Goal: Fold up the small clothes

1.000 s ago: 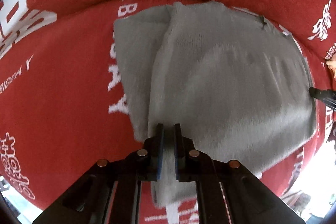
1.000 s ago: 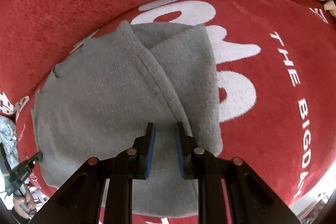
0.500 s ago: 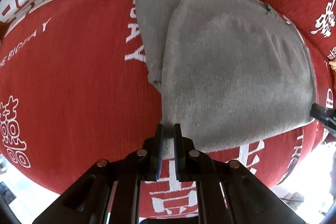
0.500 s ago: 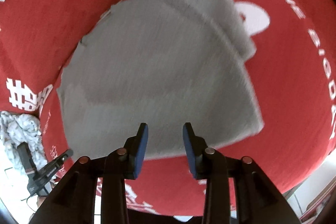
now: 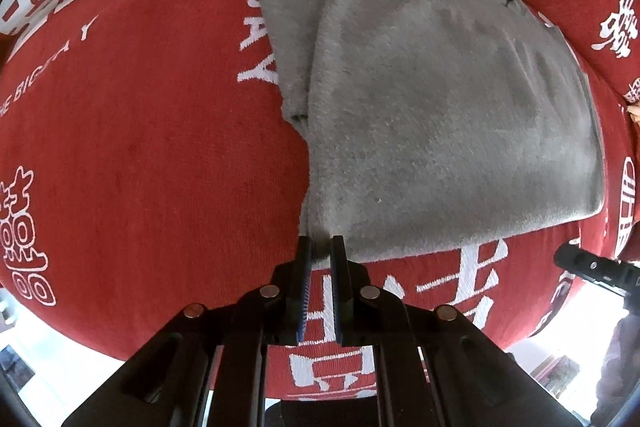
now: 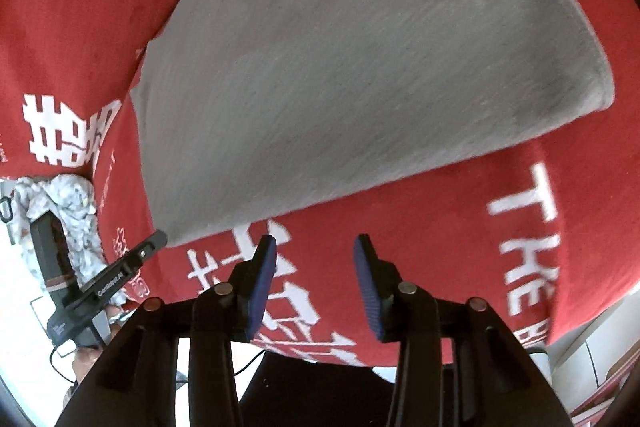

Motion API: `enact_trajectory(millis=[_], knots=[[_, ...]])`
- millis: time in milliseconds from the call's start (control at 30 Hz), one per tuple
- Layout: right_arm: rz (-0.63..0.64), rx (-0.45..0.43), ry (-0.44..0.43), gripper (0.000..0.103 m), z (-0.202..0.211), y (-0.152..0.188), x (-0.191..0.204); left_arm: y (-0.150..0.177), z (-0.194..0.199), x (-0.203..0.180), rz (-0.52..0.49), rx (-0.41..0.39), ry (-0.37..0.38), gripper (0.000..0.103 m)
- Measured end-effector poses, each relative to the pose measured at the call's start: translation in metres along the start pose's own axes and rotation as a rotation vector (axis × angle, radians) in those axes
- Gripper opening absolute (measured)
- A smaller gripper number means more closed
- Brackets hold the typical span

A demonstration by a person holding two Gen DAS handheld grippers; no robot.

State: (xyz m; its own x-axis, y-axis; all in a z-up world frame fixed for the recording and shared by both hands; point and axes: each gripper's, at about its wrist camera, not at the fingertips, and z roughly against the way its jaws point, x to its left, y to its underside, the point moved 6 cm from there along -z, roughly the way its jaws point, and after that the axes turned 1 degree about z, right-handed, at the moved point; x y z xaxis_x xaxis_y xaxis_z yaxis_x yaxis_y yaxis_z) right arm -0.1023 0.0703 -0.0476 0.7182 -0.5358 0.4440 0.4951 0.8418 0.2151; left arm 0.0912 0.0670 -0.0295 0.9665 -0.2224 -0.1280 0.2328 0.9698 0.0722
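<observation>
Now the grey garment (image 5: 440, 115) lies folded on the red cover (image 5: 140, 131), which carries white lettering and characters. In the left wrist view the cloth fills the area from 12 o'clock round to 3 o'clock, its near edge running across just above the fingertips. A second layer (image 5: 288, 27) peeks out along the cloth's 10 o'clock side, lying under the top layer.

The left gripper (image 5: 320, 251) sits at 6 o'clock in its own view, its jaws drawn close with only a narrow slot between the blue pads. The near corner of the garment dips into that slot, so the jaws appear to pinch it, though how firmly cannot be told. In the right wrist view the same tool (image 6: 116, 275) shows at 8 o'clock, its tip meeting the cloth's near corner.

The right gripper (image 6: 316, 251) hangs at 6 o'clock in its view with jaws spread wide, holding nothing; only red cover and white print show between its pads. The garment (image 6: 360, 59) lies beyond it, toward 12 o'clock, blurred, its near edge clear of the fingertips. A crumpled pale printed cloth (image 6: 68, 211) sits at 9 o'clock by the edge of the cover.
</observation>
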Motion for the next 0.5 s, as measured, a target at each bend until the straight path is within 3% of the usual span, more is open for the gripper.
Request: enact_trajectory(millis=[200,233,267,300,367,500], knots=[[0.023,0.012,0.001,0.05,-0.009,0.007,0.018,0.004,0.001,0.004,0.013,0.012,0.018,0.01],[0.024,0.012,0.001,0.05,-0.01,0.007,0.02,0.008,0.0,0.01,0.015,0.011,0.02,0.026],[0.026,0.013,0.001,0.05,-0.009,0.006,0.02,0.01,0.001,0.012,0.018,0.011,0.024,0.051],[0.028,0.012,0.001,0.05,-0.009,0.006,0.021,0.008,0.001,0.016,0.024,0.003,0.019,0.103],[0.032,0.016,0.001,0.051,-0.01,0.006,0.023,0.006,0.009,0.019,0.009,-0.039,0.018,0.102],[0.04,0.023,-0.002,0.054,-0.012,0.008,0.027,0.01,0.007,0.022,-0.028,-0.033,-0.024,0.102]])
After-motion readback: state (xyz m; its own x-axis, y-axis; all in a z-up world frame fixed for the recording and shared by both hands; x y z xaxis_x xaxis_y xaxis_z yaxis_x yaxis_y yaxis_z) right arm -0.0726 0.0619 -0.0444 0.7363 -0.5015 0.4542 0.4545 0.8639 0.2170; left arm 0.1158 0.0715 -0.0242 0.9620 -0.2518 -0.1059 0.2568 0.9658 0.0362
